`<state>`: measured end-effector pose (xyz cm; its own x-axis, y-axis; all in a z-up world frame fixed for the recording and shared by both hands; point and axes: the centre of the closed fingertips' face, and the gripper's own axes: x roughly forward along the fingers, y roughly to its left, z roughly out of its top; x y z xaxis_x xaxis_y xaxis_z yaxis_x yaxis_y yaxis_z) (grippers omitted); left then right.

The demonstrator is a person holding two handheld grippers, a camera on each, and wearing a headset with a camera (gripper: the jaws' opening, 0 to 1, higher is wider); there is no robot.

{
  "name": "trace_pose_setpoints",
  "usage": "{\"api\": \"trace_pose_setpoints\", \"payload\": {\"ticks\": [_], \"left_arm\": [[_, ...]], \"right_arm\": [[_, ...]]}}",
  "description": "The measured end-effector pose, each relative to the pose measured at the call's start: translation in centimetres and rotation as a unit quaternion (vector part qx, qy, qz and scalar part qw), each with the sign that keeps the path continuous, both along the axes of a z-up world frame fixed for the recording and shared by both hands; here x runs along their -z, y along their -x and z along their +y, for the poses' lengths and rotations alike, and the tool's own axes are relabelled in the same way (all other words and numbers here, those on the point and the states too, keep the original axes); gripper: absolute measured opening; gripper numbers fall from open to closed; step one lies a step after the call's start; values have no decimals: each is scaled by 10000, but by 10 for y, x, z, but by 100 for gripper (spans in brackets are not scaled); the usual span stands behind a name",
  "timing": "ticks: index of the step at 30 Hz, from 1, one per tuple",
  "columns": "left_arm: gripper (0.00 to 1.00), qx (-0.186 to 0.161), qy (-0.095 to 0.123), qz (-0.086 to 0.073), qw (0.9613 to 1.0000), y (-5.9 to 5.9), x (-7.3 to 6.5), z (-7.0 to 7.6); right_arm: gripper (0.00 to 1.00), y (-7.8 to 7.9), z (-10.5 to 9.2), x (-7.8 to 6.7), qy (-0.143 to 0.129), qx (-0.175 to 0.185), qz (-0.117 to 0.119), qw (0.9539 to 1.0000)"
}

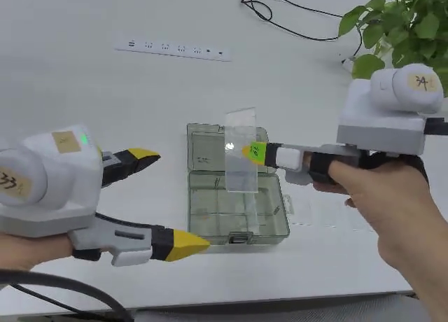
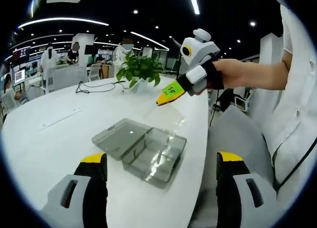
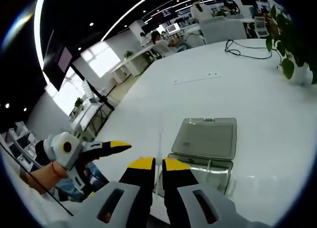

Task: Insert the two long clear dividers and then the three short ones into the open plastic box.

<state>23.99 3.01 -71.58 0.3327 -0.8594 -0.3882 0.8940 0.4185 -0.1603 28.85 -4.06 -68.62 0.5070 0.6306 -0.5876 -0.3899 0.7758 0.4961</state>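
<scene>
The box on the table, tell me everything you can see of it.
The box is smoky see-through plastic, shallow and rectangular, lying open on the white table. Its lid lies flat behind the base. A small latch sits on the front wall. Faint lines cross the base: ribs or dividers, unclear. The right gripper holds a clear divider upright above it; contact is unclear.

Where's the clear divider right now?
Head view, centre: the clear divider is held upright by the right gripper, over the open box near its hinge.

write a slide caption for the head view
Right gripper holds a clear divider over the open box; left gripper open.
</scene>
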Motion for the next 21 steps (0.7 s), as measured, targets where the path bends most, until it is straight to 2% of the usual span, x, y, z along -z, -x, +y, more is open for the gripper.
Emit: {"api": "trace_pose_setpoints", "payload": {"ticks": [3,4,8,12,15,21], "left_arm": [[97,125,-67,4,9999,2,5,2],[97,173,-90,12,9998,4,7,3],[100,281,-95,13,9996,5,11,6],[99,374,-70,25,9993,6,14,9],[99,430,-21,43,9991,5,16,10],[98,553,30,74,9984,6,21,12]], "right_arm": [[7,-1,-2,9,92,88,313,9994],[7,-2,-5,15,167,125,497,9985],[7,-1,-8,28,438,268,897,9946],[7,3,-6,38,596,314,1180,9907],[7,6,-7,51,717,348,1455,9862],[7,13,-2,68,735,562,1762,9800]]}}
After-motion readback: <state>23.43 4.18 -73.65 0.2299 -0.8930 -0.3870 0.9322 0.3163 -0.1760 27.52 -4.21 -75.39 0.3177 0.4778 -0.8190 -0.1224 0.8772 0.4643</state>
